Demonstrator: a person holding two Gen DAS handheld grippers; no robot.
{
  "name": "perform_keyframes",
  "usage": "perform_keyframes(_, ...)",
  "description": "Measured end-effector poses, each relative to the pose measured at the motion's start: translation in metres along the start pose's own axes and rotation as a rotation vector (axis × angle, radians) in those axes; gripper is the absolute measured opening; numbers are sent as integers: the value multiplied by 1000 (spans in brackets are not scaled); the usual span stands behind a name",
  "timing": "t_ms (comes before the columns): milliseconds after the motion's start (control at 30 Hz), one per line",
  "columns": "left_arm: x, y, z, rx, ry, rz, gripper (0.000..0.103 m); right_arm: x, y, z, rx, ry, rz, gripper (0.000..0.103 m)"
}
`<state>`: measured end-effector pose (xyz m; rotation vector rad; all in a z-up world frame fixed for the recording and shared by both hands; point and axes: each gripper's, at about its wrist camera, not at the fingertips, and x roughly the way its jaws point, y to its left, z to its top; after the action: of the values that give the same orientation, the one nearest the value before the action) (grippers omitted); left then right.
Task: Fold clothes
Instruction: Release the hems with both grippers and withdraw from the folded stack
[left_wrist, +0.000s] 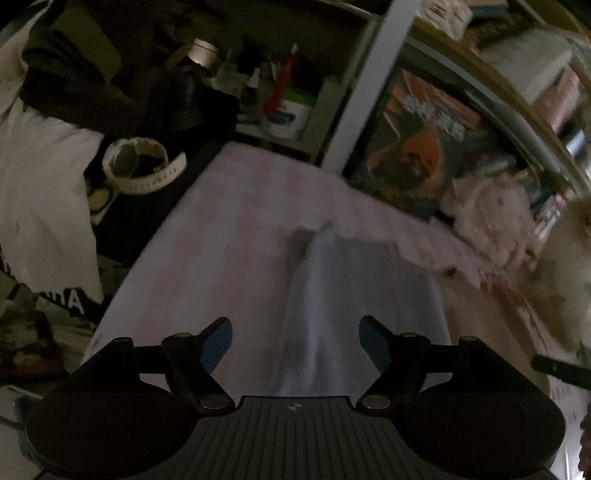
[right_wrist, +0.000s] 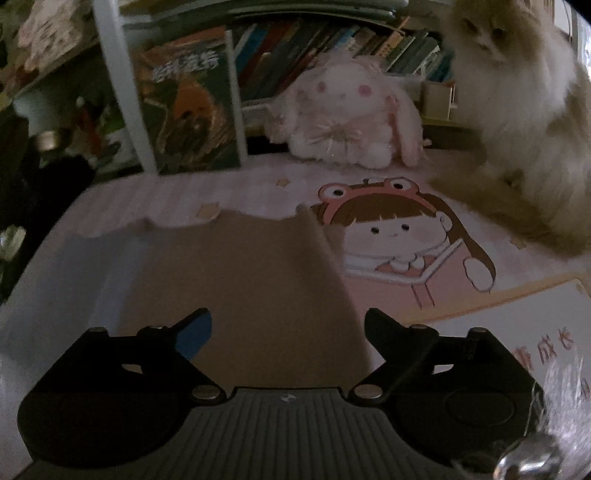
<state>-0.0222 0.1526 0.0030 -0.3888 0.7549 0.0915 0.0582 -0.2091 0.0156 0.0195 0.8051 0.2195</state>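
A pale garment (left_wrist: 354, 295) lies on the pink table mat (left_wrist: 229, 229), reaching away from my left gripper (left_wrist: 295, 343), which is open and empty just above its near end. In the right wrist view the same garment (right_wrist: 243, 288) looks brownish in the dim light, with a wavy far edge. My right gripper (right_wrist: 288, 336) is open and empty above the garment's near right part. The garment's near edge is hidden under both gripper bodies.
A fluffy cat (right_wrist: 524, 110) sits at the right on the cartoon-girl mat (right_wrist: 399, 236). A pink plush rabbit (right_wrist: 351, 114) and a book (right_wrist: 192, 107) stand behind, before a bookshelf. A white watch (left_wrist: 144, 166) and clutter lie at the left.
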Motion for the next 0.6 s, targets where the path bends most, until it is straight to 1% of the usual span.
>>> perform_keyframes(67, -6, -4, -12, 4, 14, -11, 80, -7, 9, -9, -11, 6, -17, 98)
perform_keyframes(167, -13, -10, -31, 7, 32, -20, 81, -17, 19, -23, -23, 15, -32, 99)
perform_keyframes(333, -16, -18, -57, -21, 70, -34, 81, -30, 32, -45, -32, 37, -46, 99)
perform_keyframes(467, -15, -23, -66, -12, 97, -29, 81, -36, 41, -58, -61, 58, -51, 99)
perform_keyframes(600, -14, -26, -70, -16, 119, -25, 86, -40, 49, -66, -99, 72, -45, 99)
